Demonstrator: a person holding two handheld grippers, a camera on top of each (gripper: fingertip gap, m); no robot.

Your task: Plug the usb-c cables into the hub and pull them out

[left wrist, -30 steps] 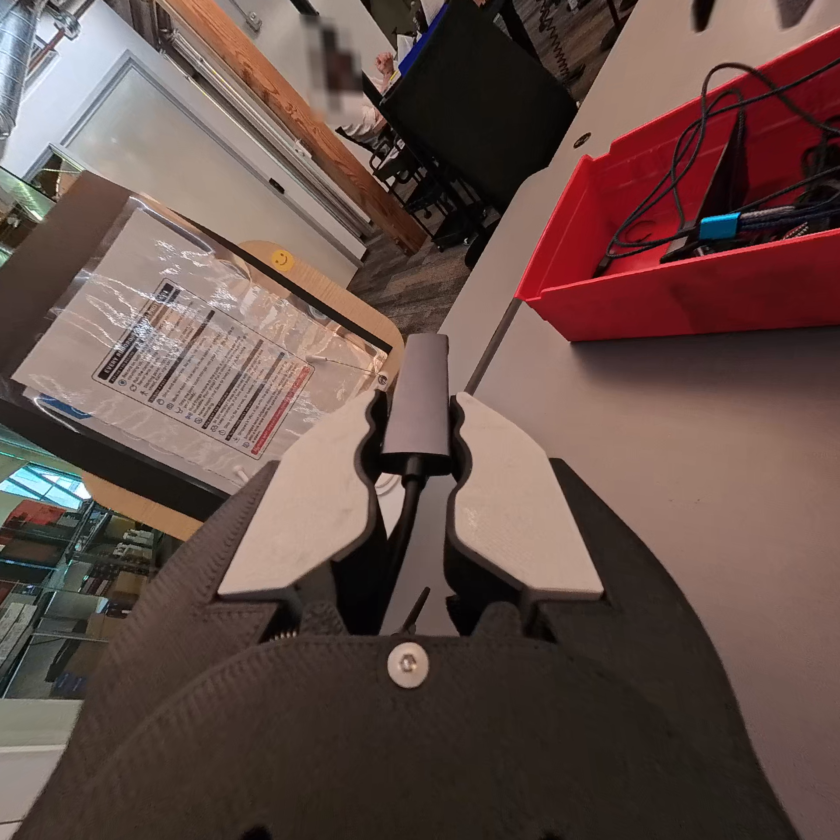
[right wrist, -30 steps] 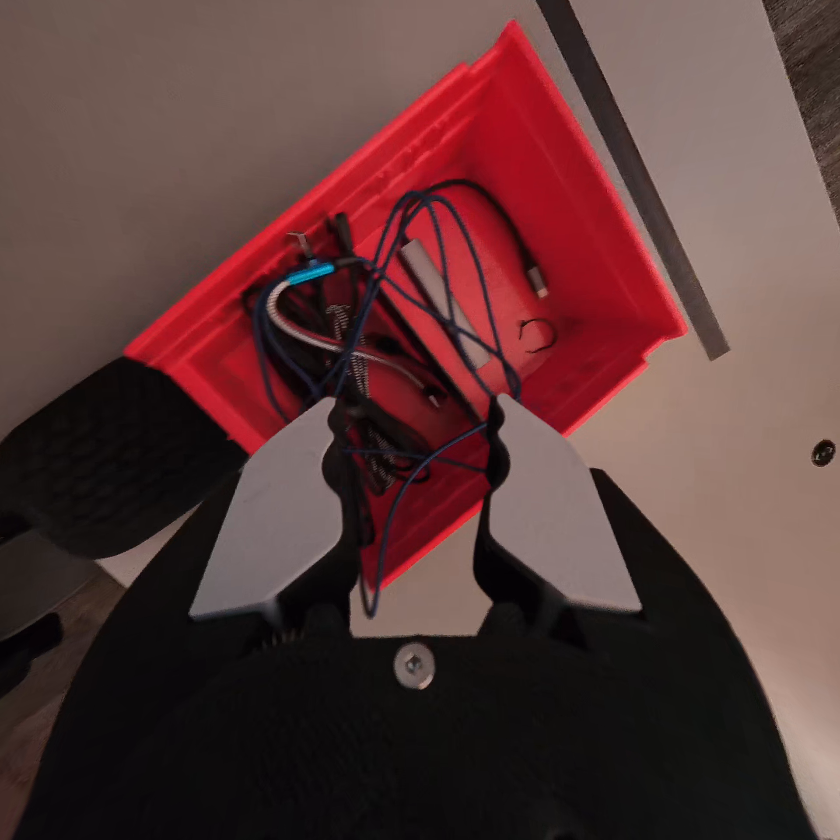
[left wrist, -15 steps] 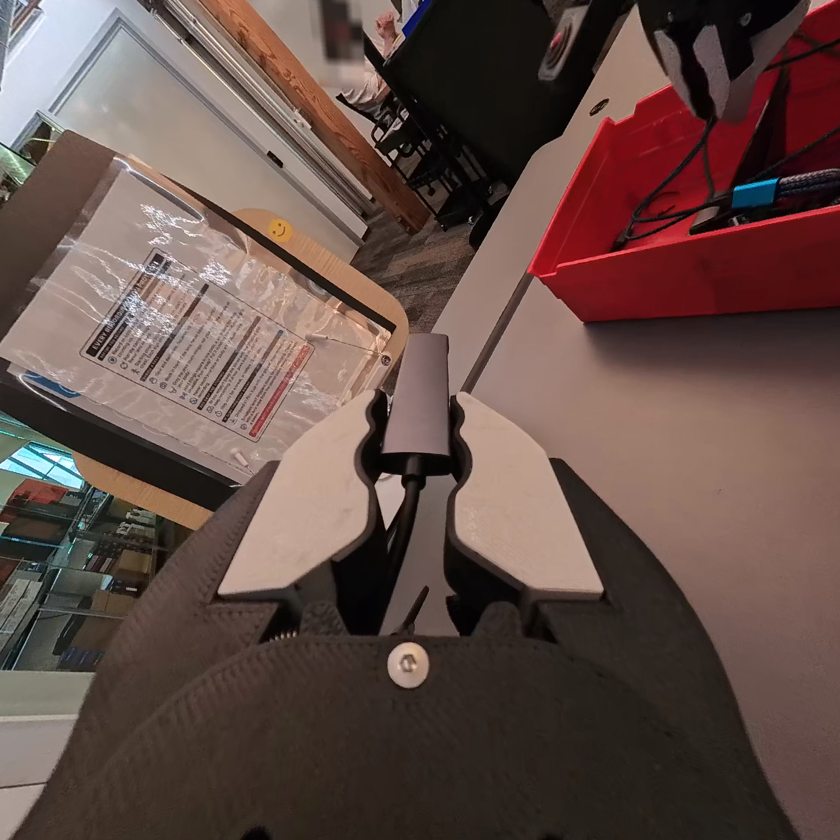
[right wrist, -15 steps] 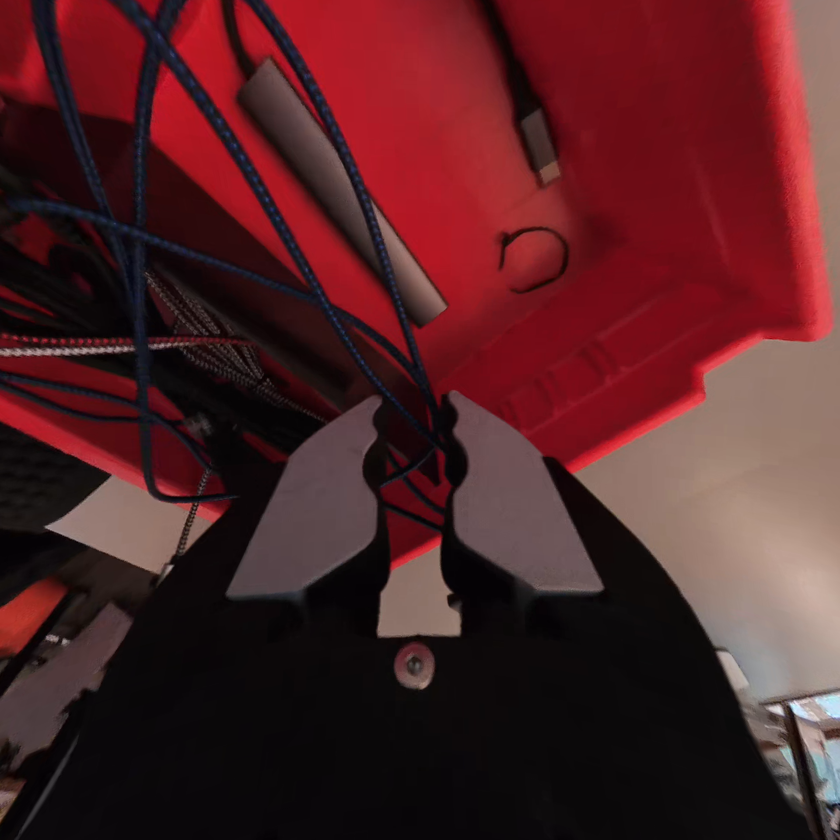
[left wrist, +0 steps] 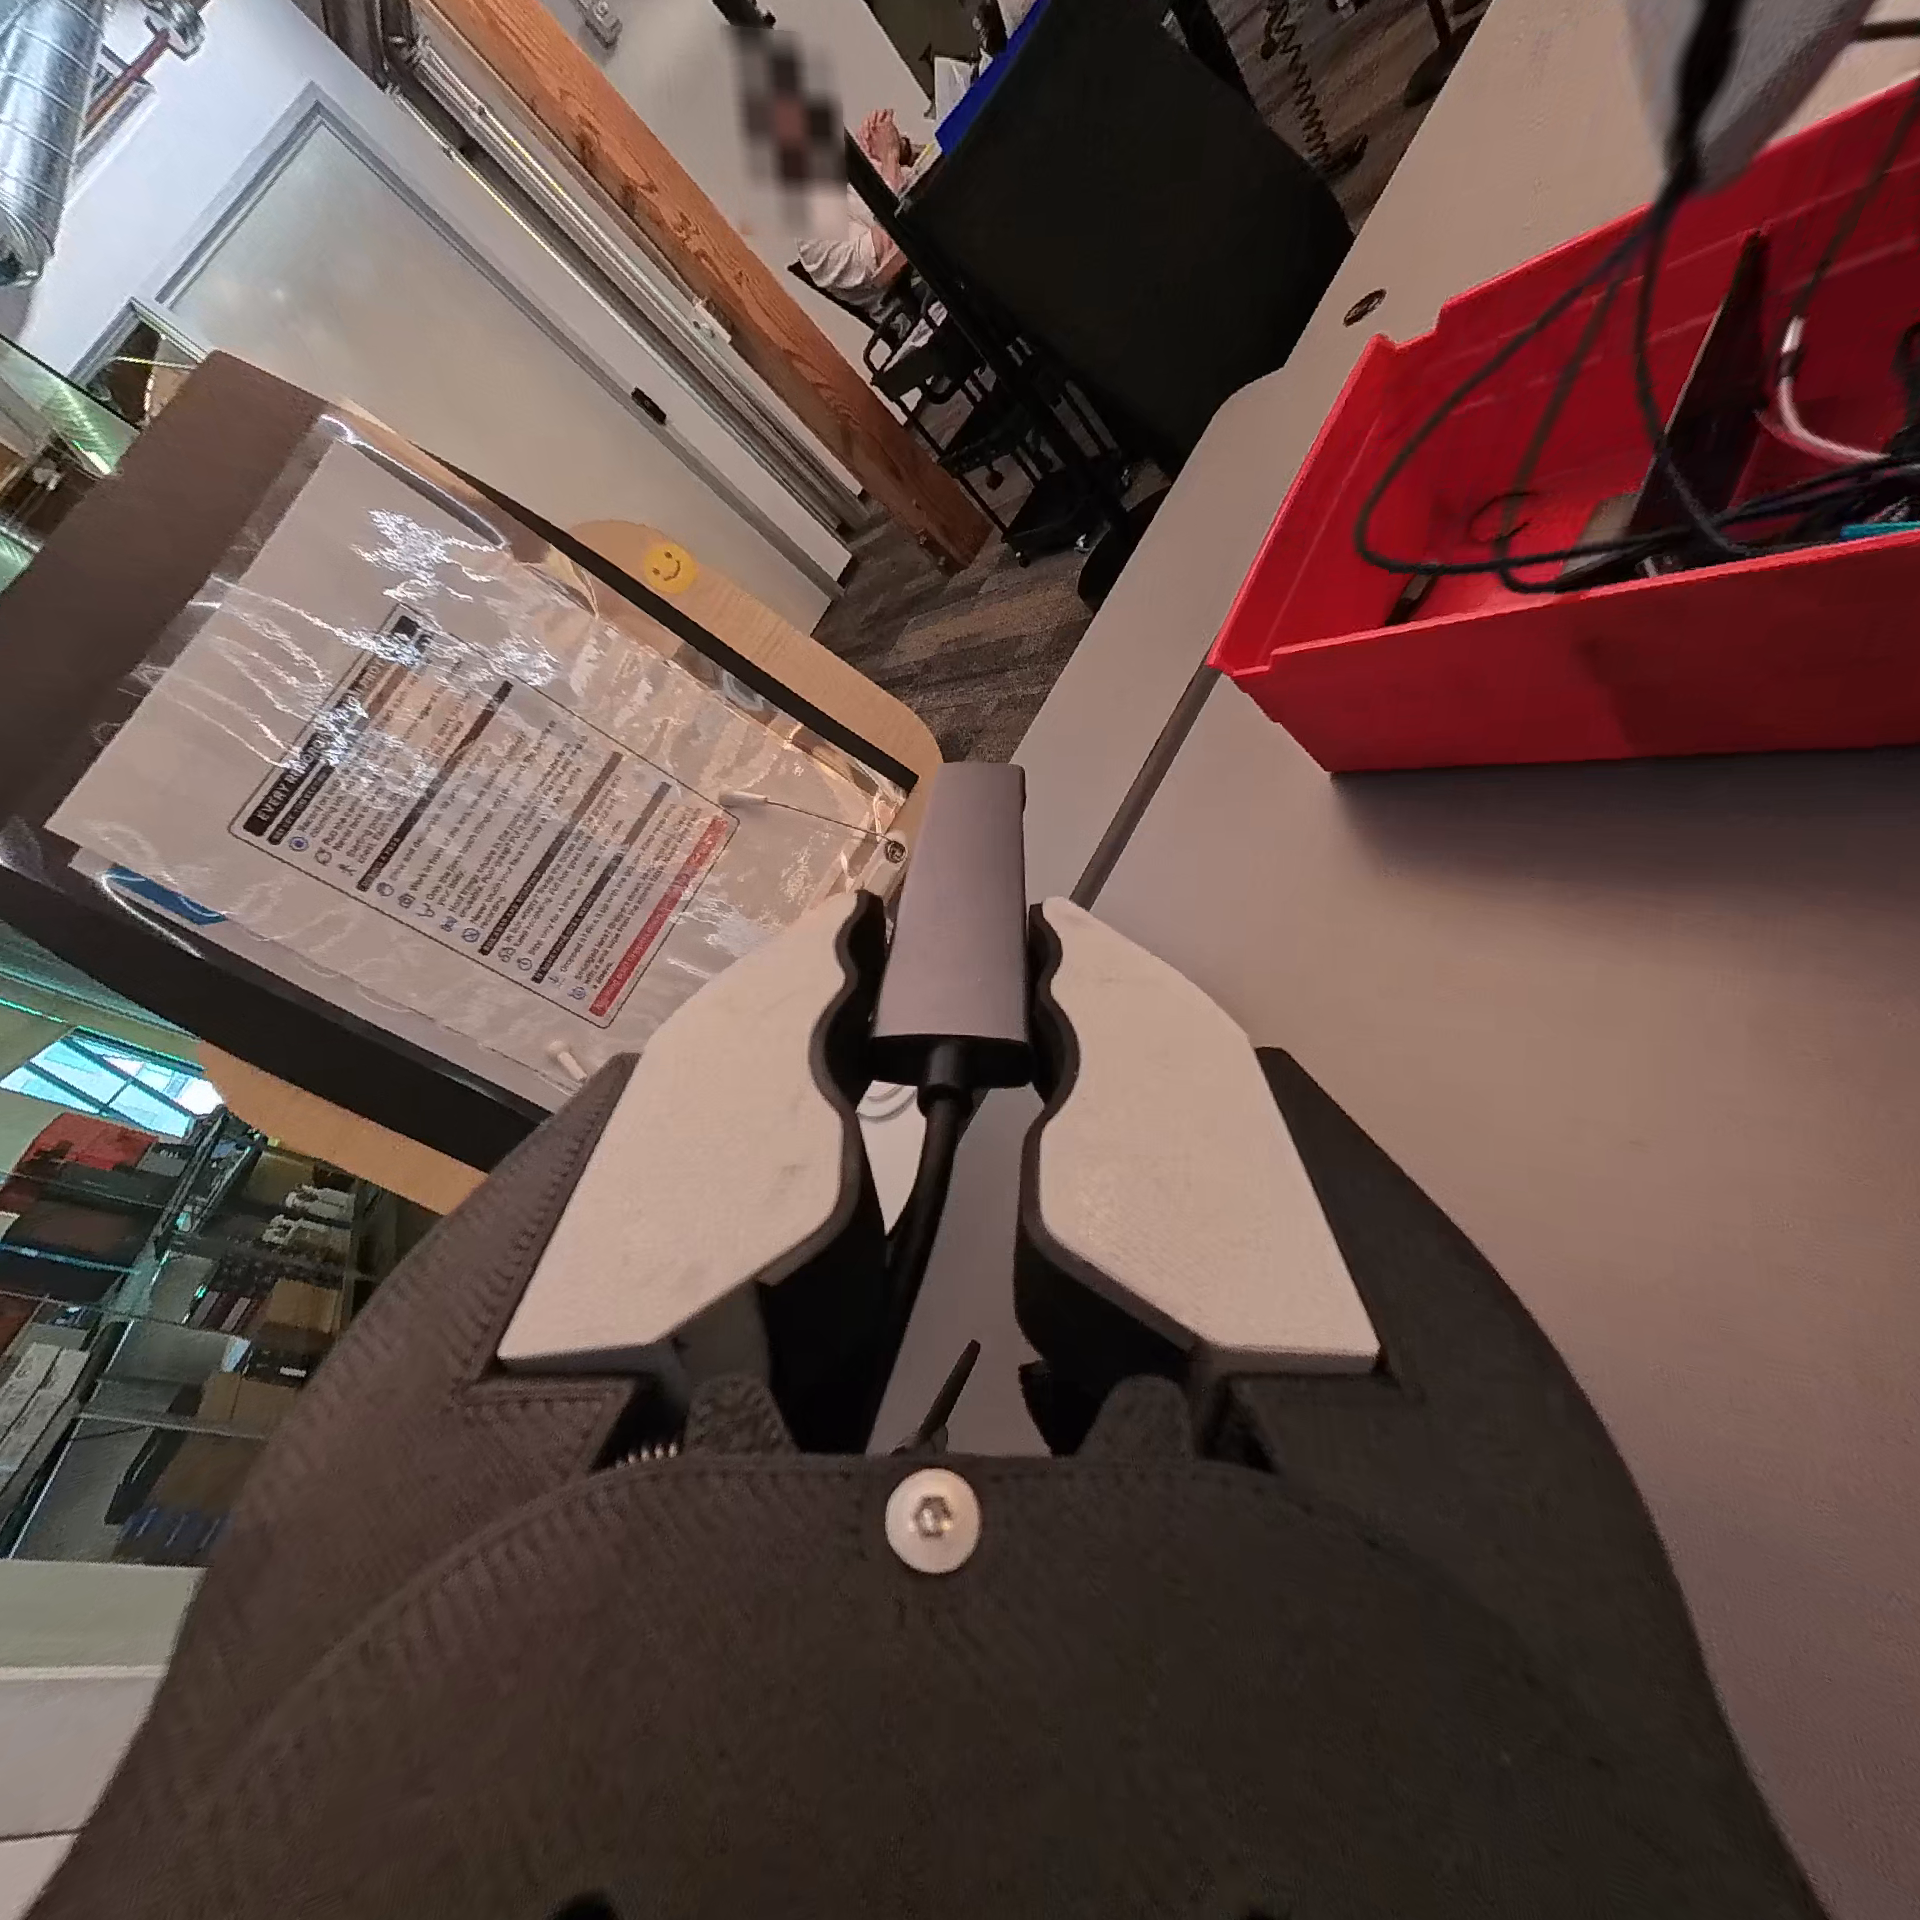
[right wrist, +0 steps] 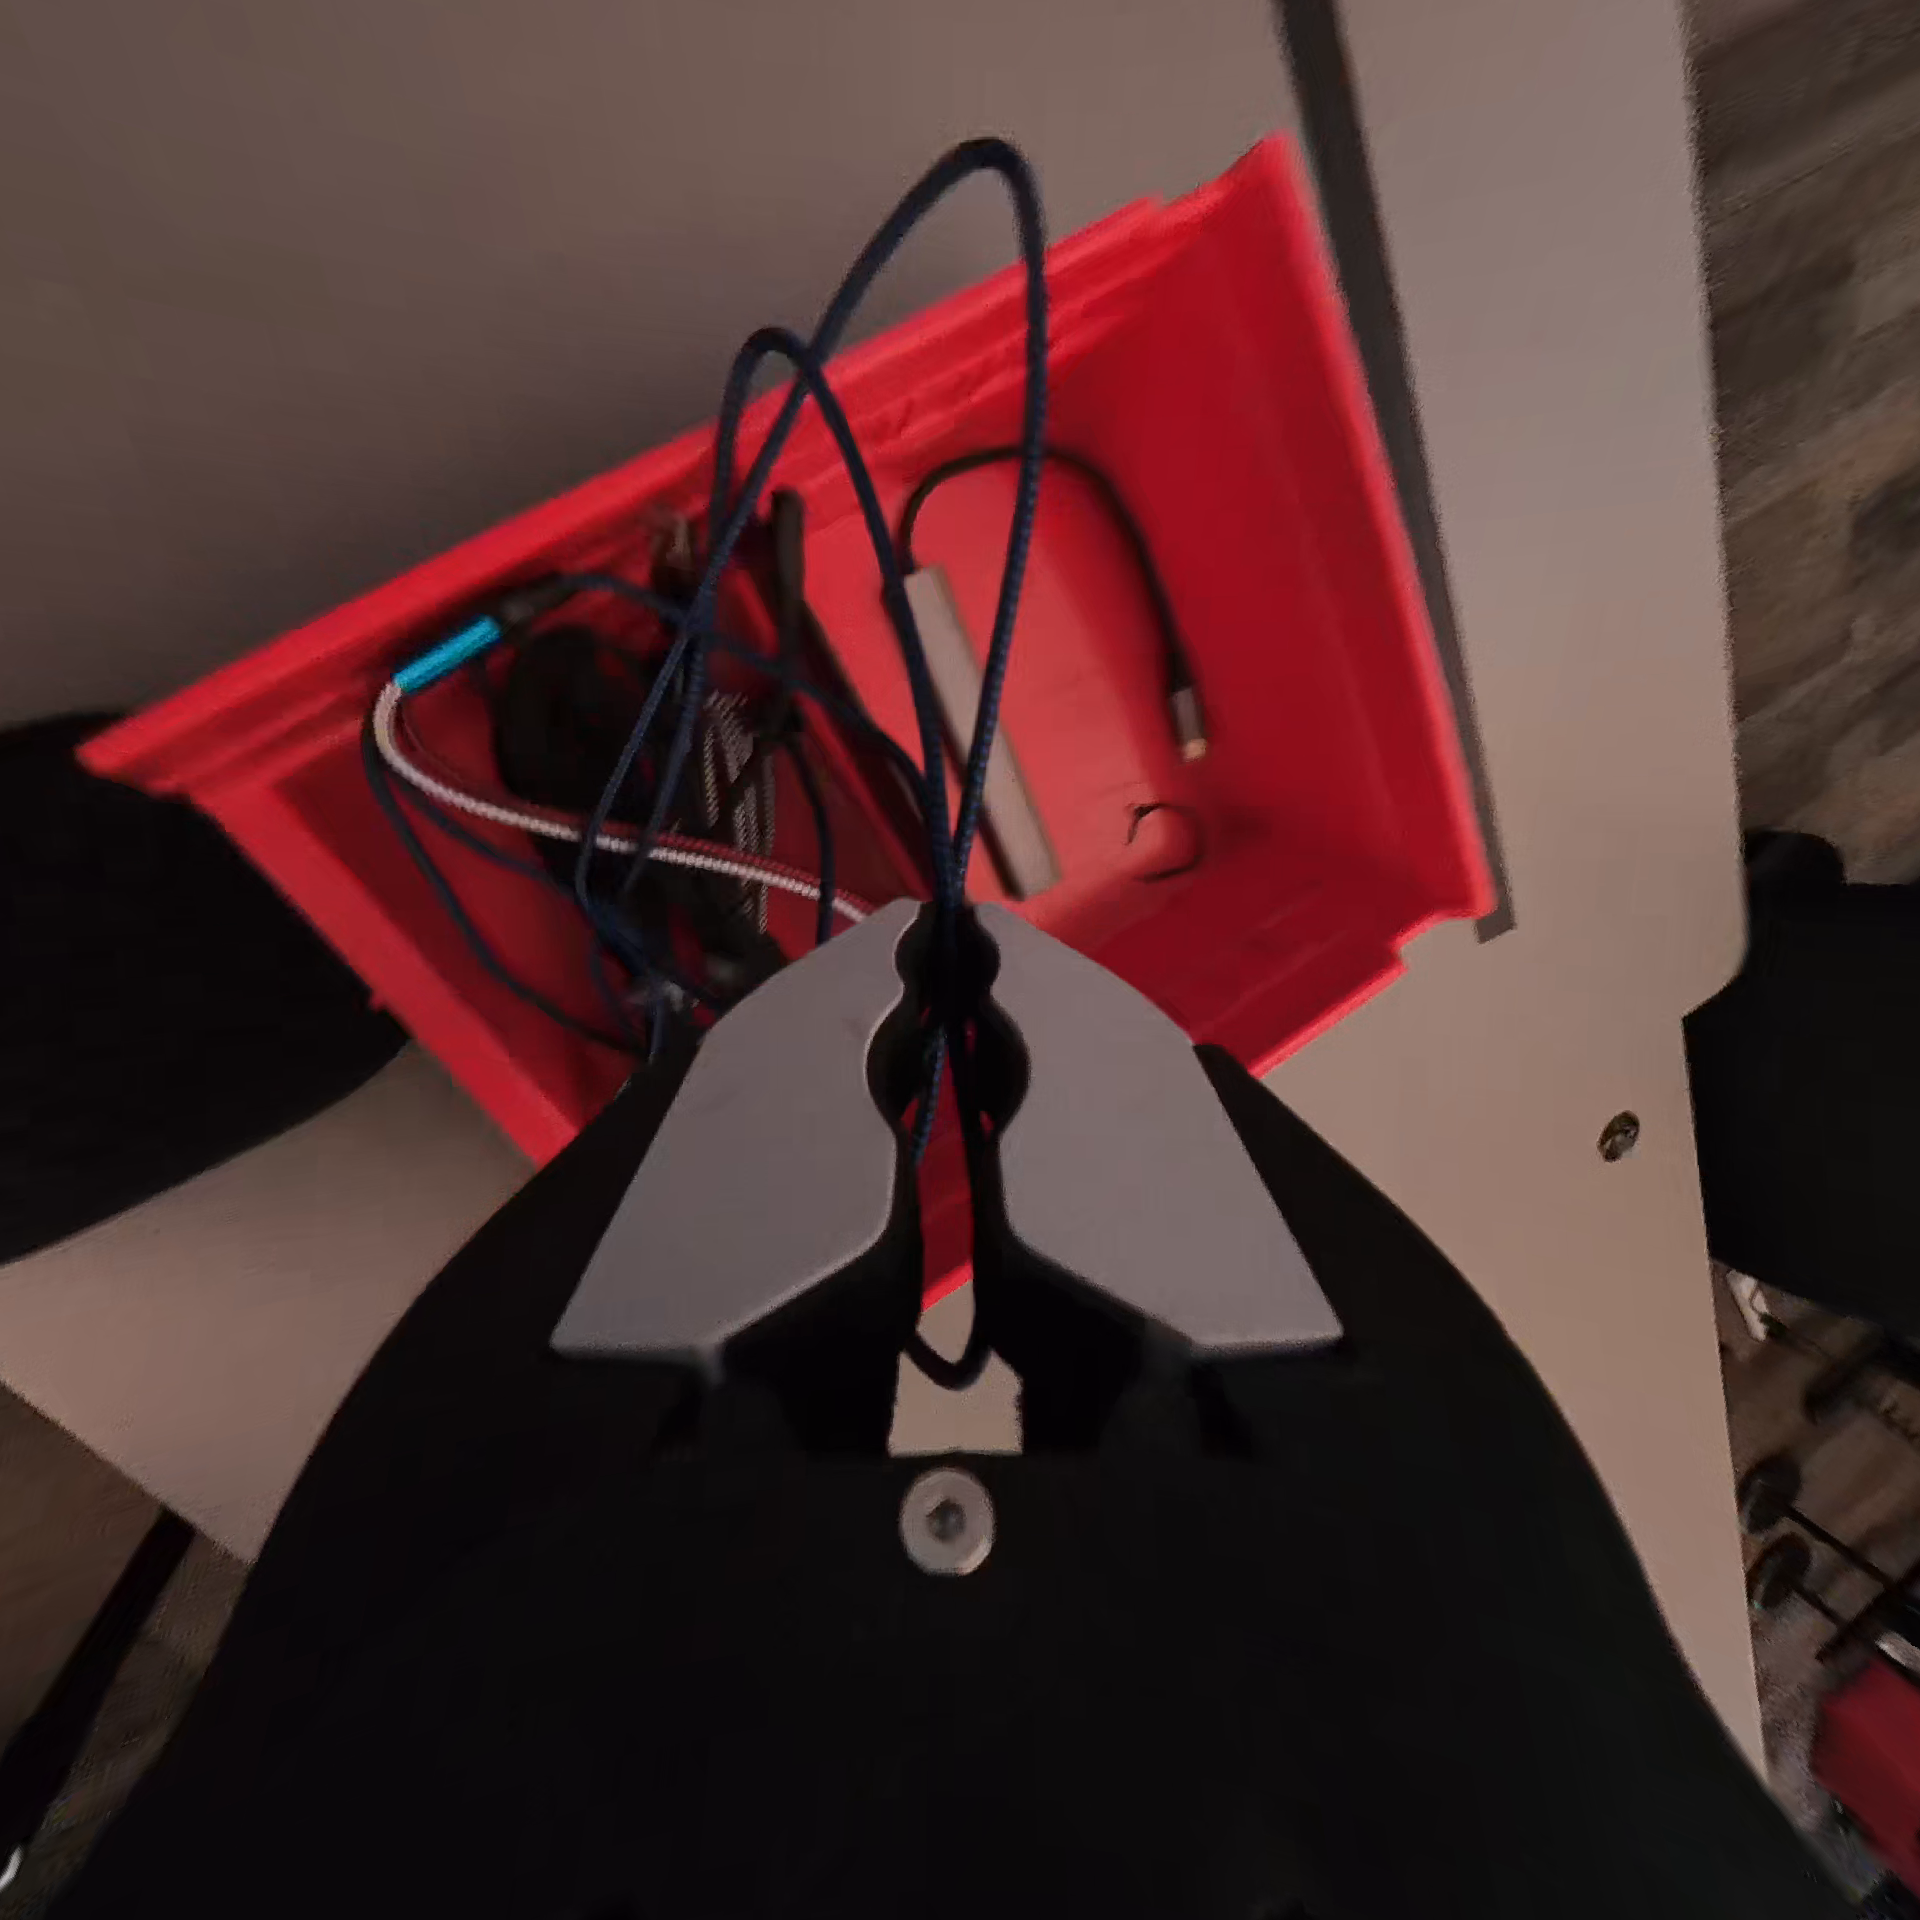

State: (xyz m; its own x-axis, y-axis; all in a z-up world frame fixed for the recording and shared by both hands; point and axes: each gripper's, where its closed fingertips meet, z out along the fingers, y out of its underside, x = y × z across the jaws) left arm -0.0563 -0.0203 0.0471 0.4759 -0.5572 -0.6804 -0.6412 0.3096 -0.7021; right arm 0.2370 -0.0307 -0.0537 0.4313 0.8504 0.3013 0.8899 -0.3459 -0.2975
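My left gripper [left wrist: 951, 914] is shut on a slim grey hub [left wrist: 966, 883], held just above the grey table; its black lead runs back between the fingers. My right gripper [right wrist: 948, 920] is shut on loops of a dark blue braided cable [right wrist: 1023, 416] and holds them up above the red bin [right wrist: 1340, 520]. The cable's plug ends are not visible. In the left wrist view the right gripper [left wrist: 1725, 94] shows blurred at the top right, with the cable hanging into the red bin [left wrist: 1558, 675].
The red bin holds a second grey hub [right wrist: 966, 717] with a black lead, a cable with a blue plug [right wrist: 447, 655], a red-white braided cable [right wrist: 623, 831] and more tangled cables. A seam [left wrist: 1132, 800] divides the table. A laminated sign board [left wrist: 416, 748] stands left. One gripper's finger ends stand about 30 centimetres off the other's.
My right gripper dipped into the bin, closed on the dark blue cable and has risen with its loops. My left gripper has kept hold of the hub, almost still.
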